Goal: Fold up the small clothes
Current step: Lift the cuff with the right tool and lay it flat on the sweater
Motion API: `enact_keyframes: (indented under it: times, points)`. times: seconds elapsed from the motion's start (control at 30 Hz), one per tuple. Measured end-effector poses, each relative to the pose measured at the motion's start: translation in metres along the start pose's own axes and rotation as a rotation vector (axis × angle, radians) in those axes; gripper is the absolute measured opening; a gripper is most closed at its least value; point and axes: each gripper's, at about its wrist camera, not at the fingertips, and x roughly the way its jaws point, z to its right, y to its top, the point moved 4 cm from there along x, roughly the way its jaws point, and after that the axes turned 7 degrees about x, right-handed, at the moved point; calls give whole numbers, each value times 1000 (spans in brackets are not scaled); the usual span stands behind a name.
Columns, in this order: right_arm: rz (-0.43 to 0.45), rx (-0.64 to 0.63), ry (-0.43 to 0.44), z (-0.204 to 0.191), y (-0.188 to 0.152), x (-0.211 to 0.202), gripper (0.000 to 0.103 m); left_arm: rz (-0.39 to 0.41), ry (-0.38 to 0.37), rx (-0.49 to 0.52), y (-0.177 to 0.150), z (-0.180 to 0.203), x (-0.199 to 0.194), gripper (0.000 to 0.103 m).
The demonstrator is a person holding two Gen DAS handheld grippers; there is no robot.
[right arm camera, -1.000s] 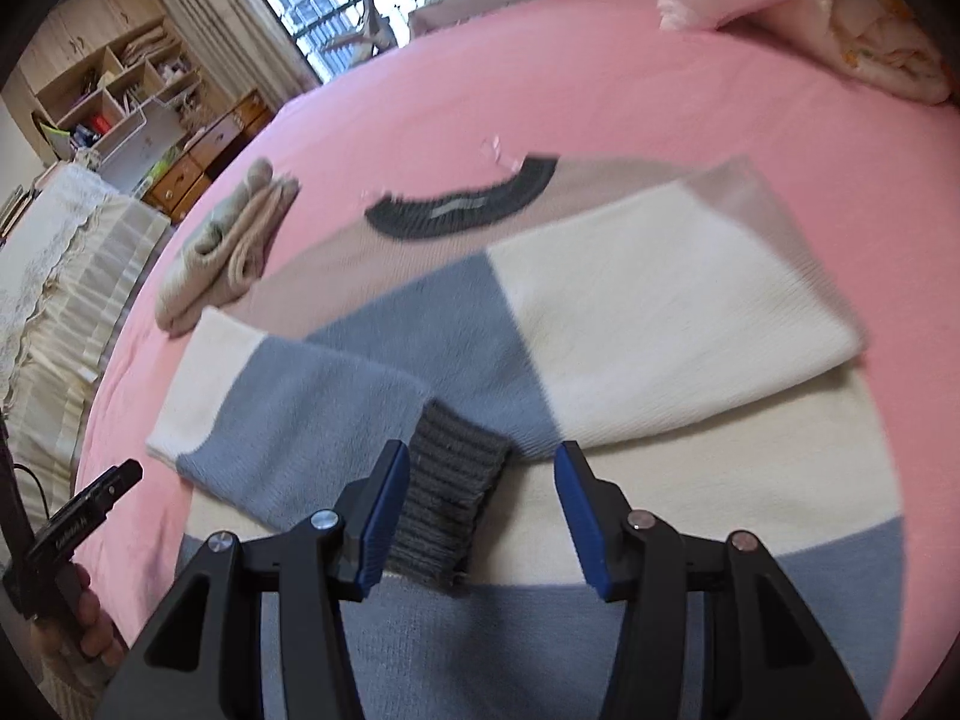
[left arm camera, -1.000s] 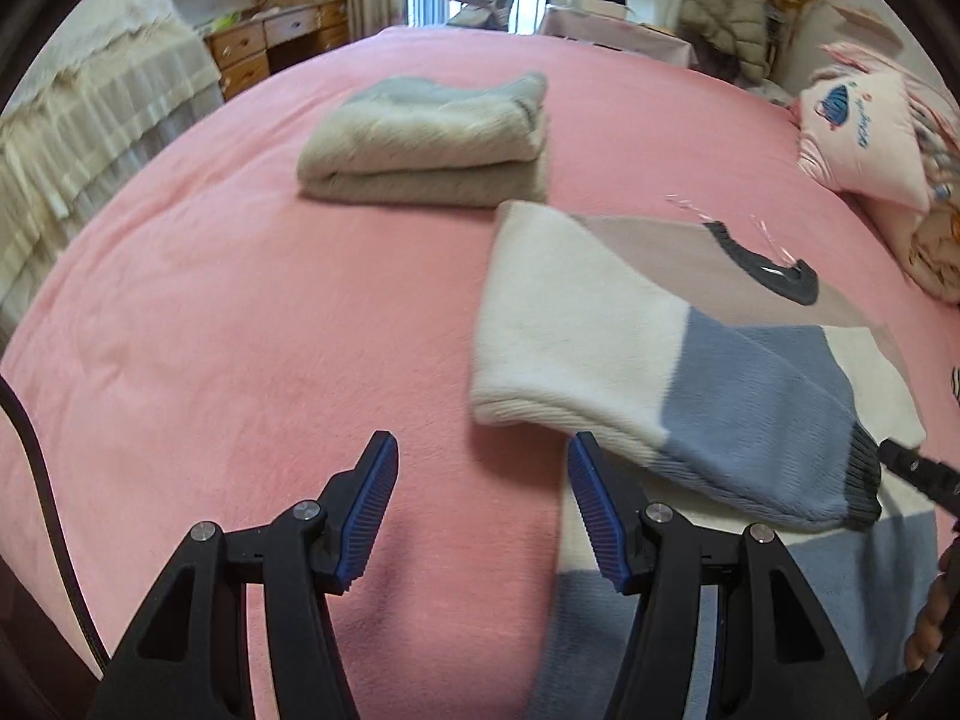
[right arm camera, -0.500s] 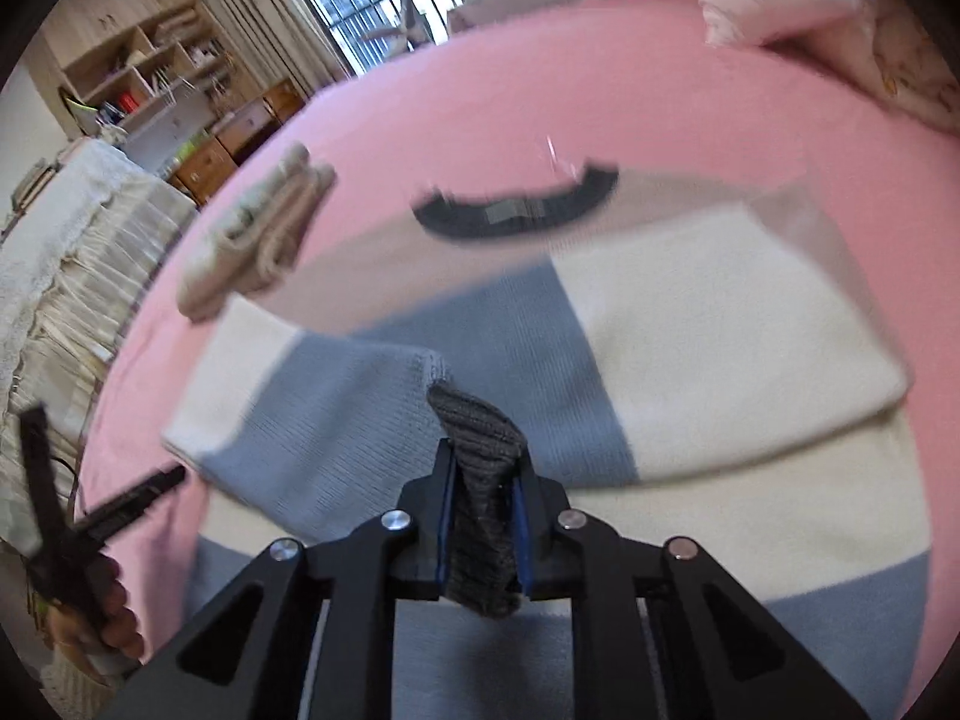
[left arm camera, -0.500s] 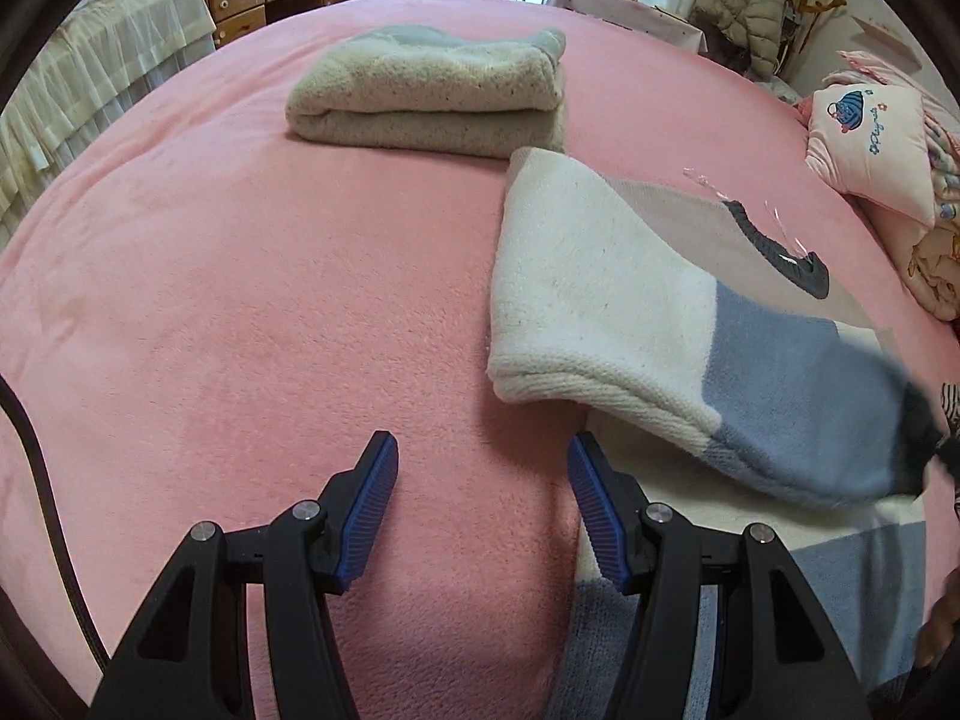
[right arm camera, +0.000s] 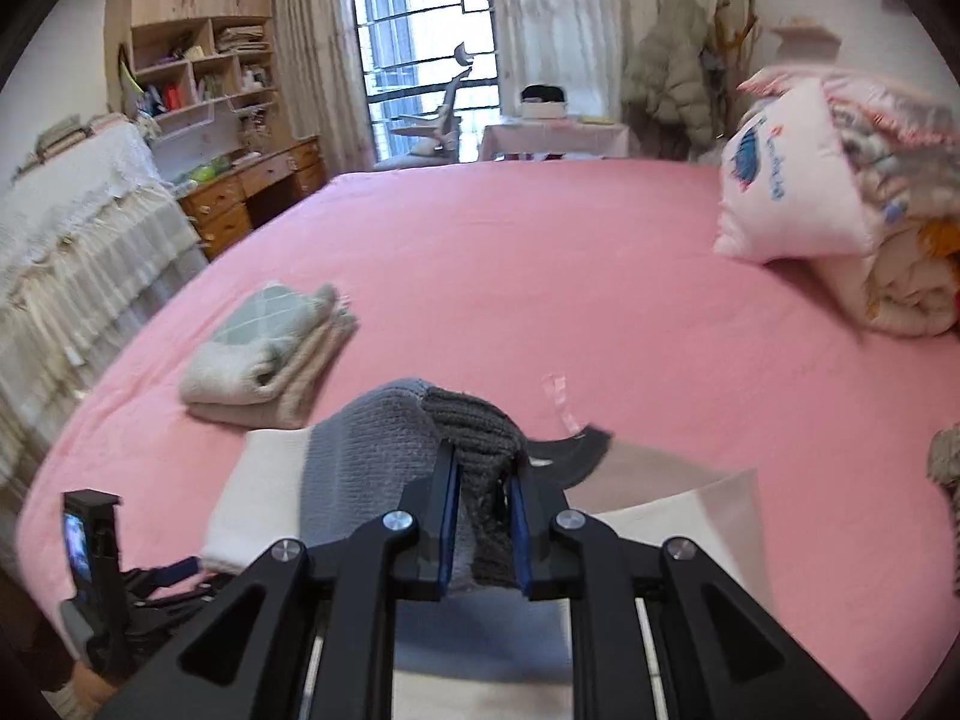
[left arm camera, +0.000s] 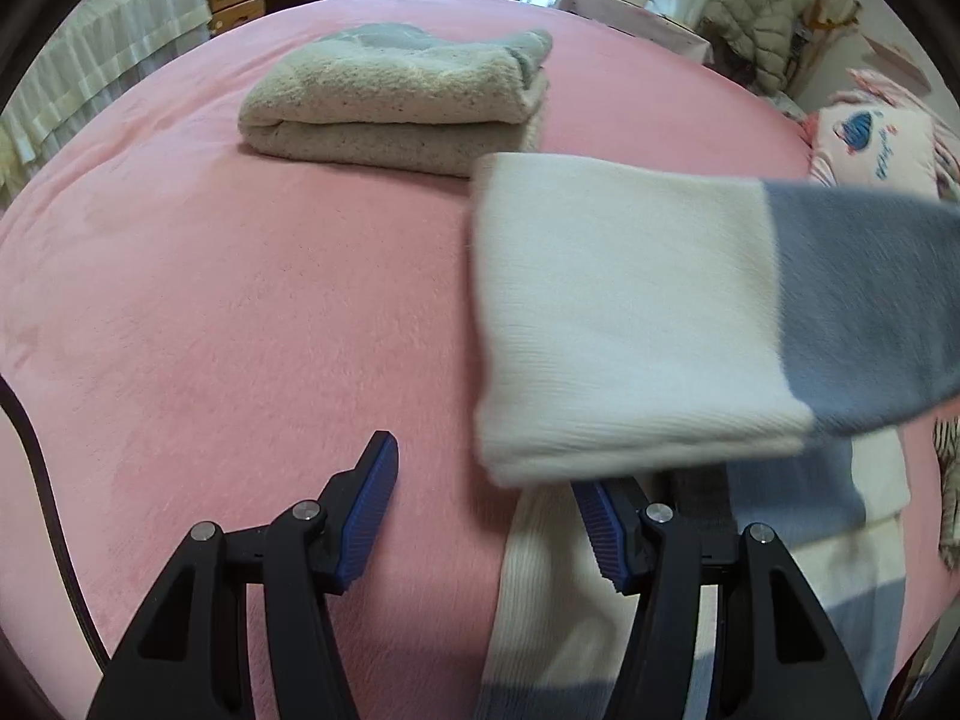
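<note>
A cream, grey-blue and tan colour-block sweater (left arm camera: 576, 612) lies on the pink bed (left arm camera: 240, 312). My right gripper (right arm camera: 483, 516) is shut on the dark grey cuff (right arm camera: 474, 426) of its sleeve and holds it lifted. In the left wrist view the raised sleeve (left arm camera: 630, 324) hangs cream then blue across the right side. My left gripper (left arm camera: 486, 498) is open and empty, low over the bed at the sweater's left edge; its right finger sits under the lifted sleeve. It also shows in the right wrist view (right arm camera: 114, 588).
A folded beige and green garment (left arm camera: 396, 102) lies on the bed behind the sweater, also seen in the right wrist view (right arm camera: 264, 354). A pink pillow (right arm camera: 786, 180) and rolled bedding (right arm camera: 900, 276) sit at the right. A wooden desk (right arm camera: 252, 192) and shelves stand left of the bed.
My right gripper closed on the sleeve cuff and lifted it up and across. The sleeve rose off the sweater body. My left gripper moved forward along the sweater's edge, staying open.
</note>
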Motion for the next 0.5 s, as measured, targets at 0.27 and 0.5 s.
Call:
enact_keyframes:
  times: [0.27, 0.5]
  points:
    - [-12, 73, -140, 56, 0, 15, 14, -26, -45, -43, 15, 14, 18, 57]
    - [-63, 123, -53, 62, -4, 19, 14, -32, -141, -136, 32, 34, 18, 57]
